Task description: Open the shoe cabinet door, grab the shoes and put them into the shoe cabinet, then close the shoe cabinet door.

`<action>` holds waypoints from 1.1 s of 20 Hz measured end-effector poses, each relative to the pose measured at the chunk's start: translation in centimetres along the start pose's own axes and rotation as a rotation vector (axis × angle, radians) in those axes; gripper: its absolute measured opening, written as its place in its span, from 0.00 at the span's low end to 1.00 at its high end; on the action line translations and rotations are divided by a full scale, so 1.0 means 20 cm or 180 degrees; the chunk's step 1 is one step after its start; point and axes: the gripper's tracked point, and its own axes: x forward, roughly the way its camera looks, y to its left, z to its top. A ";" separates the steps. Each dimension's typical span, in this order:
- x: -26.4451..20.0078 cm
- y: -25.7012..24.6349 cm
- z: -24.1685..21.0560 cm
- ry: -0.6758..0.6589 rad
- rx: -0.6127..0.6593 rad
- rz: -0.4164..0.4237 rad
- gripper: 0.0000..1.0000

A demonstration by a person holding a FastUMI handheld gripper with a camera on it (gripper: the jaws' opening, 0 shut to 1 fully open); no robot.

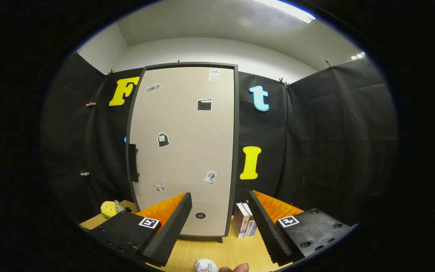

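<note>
I can't see inside the shoe cabinet (185, 147); its shut door hides everything. At six o'clock a small white object (205, 266) and a fingertip (240, 268) are cut off. The yellow thing (108, 208) at eight o'clock is too small to identify.

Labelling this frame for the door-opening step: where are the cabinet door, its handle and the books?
cabinet door (187, 147): gripper view, middle of its beige panel.
handle (133, 162): gripper view, middle of the dark grip.
books (244, 220): gripper view, their spines.

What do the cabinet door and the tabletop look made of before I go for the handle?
Cabinet door: likely matte beige laminate board, flat and glare-free, with a dark frame. Tabletop: light wood or wood-look laminate, grain lines visible. The open gripper holds nothing, just ahead of the door.
</note>
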 end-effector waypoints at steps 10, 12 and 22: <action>-0.02 0.04 0.03 -0.0063 -0.0043 0.0026 0.97; -0.02 0.05 0.02 -0.0054 -0.0048 0.0026 0.97; 0.01 0.21 0.06 -0.0062 0.0044 0.0160 0.97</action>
